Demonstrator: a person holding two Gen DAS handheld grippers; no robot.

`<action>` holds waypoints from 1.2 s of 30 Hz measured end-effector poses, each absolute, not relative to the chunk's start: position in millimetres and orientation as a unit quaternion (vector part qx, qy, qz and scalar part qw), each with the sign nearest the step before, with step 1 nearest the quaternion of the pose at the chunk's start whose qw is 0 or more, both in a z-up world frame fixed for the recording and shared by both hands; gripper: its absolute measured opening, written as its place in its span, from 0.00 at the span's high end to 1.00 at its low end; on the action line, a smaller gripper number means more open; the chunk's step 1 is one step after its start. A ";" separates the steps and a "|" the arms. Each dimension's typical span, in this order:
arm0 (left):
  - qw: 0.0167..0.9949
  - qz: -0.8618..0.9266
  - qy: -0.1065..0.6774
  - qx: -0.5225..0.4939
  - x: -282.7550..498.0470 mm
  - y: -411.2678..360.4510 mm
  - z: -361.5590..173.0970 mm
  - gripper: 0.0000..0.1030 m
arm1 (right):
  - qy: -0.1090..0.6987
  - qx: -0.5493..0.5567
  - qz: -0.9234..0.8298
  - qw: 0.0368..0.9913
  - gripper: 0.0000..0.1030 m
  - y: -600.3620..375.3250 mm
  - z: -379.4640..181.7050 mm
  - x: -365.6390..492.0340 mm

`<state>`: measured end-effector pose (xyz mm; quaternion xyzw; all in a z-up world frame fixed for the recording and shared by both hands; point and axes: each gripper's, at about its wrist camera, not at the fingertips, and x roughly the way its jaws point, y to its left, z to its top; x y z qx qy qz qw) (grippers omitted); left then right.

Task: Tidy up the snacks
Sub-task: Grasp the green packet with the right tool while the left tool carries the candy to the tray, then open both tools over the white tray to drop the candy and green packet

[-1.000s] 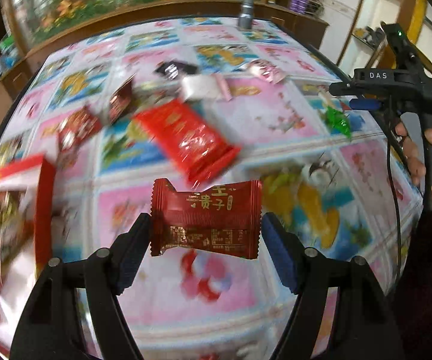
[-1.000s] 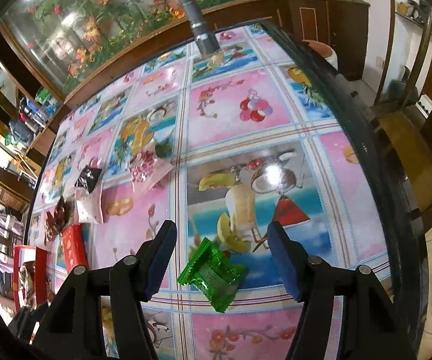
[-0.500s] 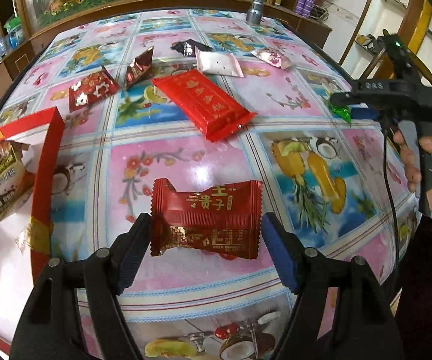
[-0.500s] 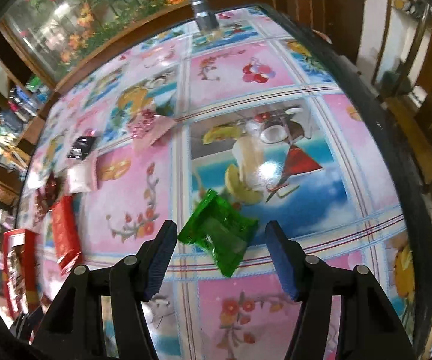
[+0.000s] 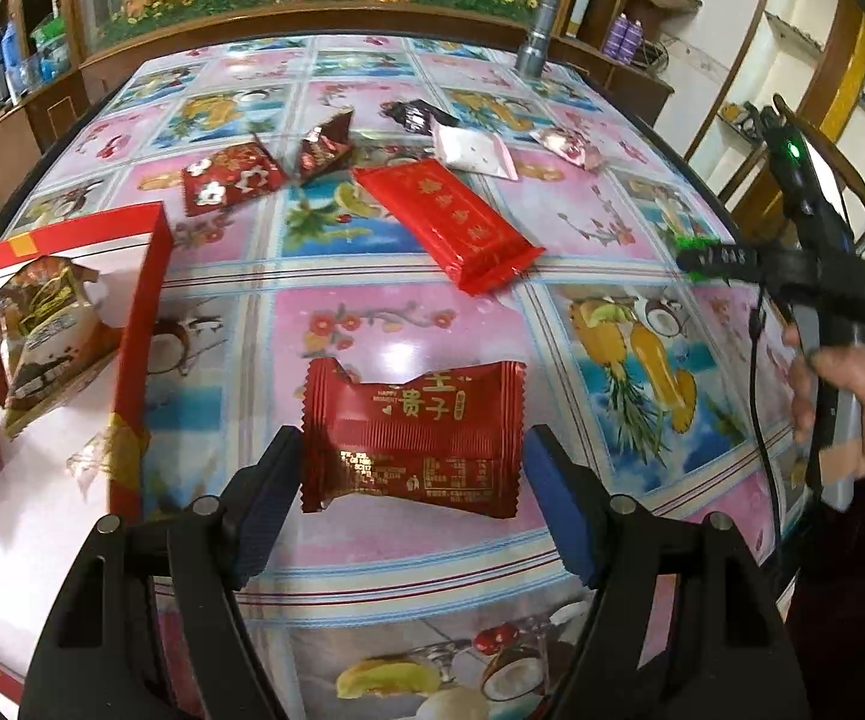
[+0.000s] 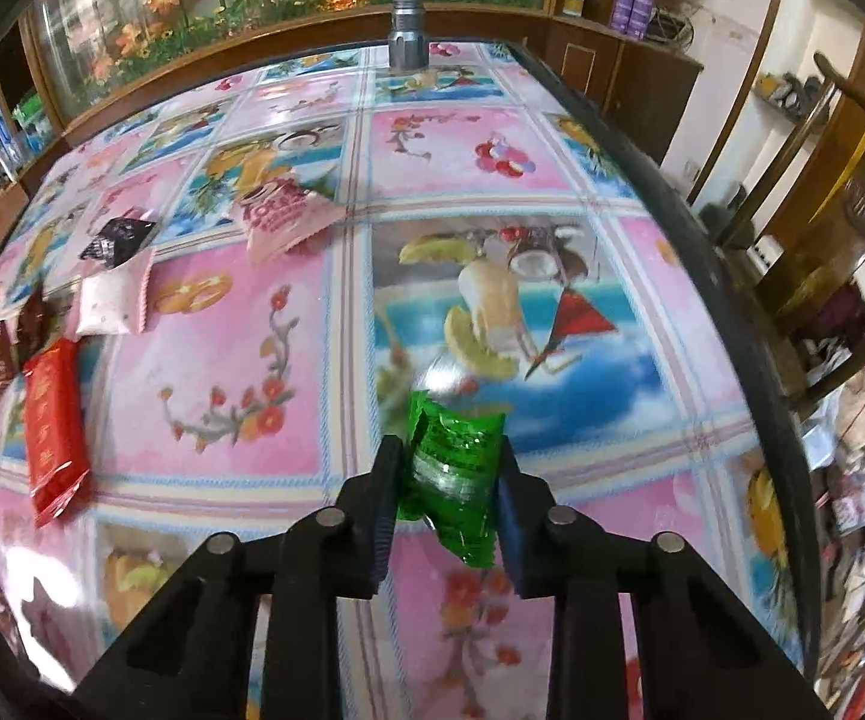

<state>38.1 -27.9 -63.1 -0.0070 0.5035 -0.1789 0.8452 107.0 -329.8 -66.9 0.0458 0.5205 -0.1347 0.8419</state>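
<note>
My left gripper (image 5: pixel 411 480) is shut on a dark red snack packet (image 5: pixel 411 435) with gold characters and holds it above the table. My right gripper (image 6: pixel 447 474) is shut on a crumpled green snack packet (image 6: pixel 450 468); it also shows in the left wrist view (image 5: pixel 726 258) at the right. A red-rimmed box (image 5: pixel 144 300) at the left holds several packets. Loose on the floral tablecloth lie a long red packet (image 5: pixel 450 222), a dark red flowered packet (image 5: pixel 228 177), a white packet (image 5: pixel 474 150) and a pink packet (image 6: pixel 285 216).
A black packet (image 6: pixel 114 237) and a shiny dark red packet (image 5: pixel 324 144) lie at mid-table. A metal flashlight (image 6: pixel 405 30) stands at the far edge. The table's dark rim (image 6: pixel 726 312) curves along the right, with a wooden chair (image 6: pixel 834 192) beyond it.
My right gripper has closed on the green packet, which sat between open fingers before. My left gripper keeps the red packet and has shifted so the box is nearer.
</note>
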 end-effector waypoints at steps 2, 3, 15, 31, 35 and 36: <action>0.847 -0.175 0.502 -0.013 36.5 -21.1 -61.7 0.28 | 0.521 0.044 -0.127 0.843 0.76 -322.6 -66.7 100.7; 0.848 -0.173 0.501 -0.016 36.1 -18.0 -60.9 0.28 | 0.521 0.046 -0.119 0.844 0.80 -318.2 -66.9 99.1; 0.873 -0.122 0.470 -0.041 23.1 48.8 -47.7 0.28 | 0.528 0.122 0.083 0.836 0.81 -222.7 -55.9 91.9; 0.892 -0.012 0.441 -0.104 10.1 173.3 -46.8 0.28 | 0.502 0.052 0.259 0.823 0.81 -31.1 -19.2 79.9; 0.890 0.015 0.441 -0.113 7.5 195.8 -53.6 0.28 | 0.508 0.022 0.289 0.811 0.81 13.8 -24.9 73.7; 0.890 0.023 0.441 -0.115 6.5 201.8 -55.0 0.28 | 0.513 0.011 0.299 0.804 0.81 28.7 -28.5 70.7</action>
